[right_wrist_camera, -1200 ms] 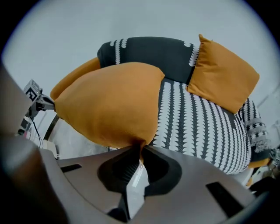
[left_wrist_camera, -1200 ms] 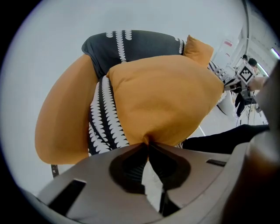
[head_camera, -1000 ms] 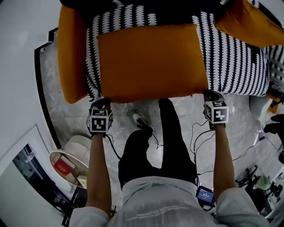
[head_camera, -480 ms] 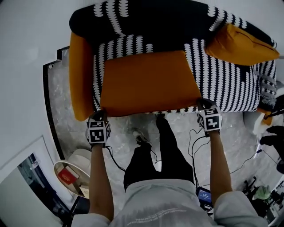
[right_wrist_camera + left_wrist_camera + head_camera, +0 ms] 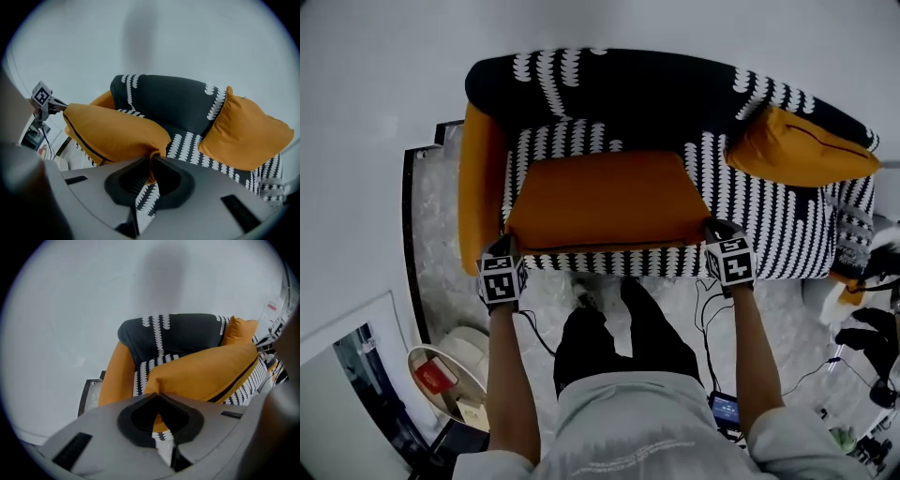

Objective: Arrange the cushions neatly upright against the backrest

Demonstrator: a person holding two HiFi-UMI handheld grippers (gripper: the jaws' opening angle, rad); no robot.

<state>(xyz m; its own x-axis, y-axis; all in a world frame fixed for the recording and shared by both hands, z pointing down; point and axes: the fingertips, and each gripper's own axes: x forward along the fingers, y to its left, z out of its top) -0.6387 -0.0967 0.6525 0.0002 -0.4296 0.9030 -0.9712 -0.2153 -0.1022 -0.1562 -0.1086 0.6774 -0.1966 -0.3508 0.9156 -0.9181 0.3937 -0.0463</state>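
Head view: the sofa [image 5: 609, 89], black with white patterning, stands against a pale wall, with an orange armrest [image 5: 478, 187] at its left end. The large orange cushion [image 5: 605, 197] is held flat above the seat, its long front edge toward the person. The left claw [image 5: 506, 247] grips its front left corner and the right claw [image 5: 713, 231] its front right corner. The second cushion [image 5: 792, 150], also orange, leans tilted at the sofa's right end, against the backrest.

Left gripper view: the 2 jaws of the left claw [image 5: 158, 395] are pressed together on a pinched corner of the large cushion [image 5: 206, 371], which stretches away to the right in front of the backrest.

Right gripper view: the right claw [image 5: 151, 161] is clamped on the other corner, the fabric bunched between its jaws. The large cushion [image 5: 117, 131] extends left; the second cushion [image 5: 243, 133] stands on the seat to the right.
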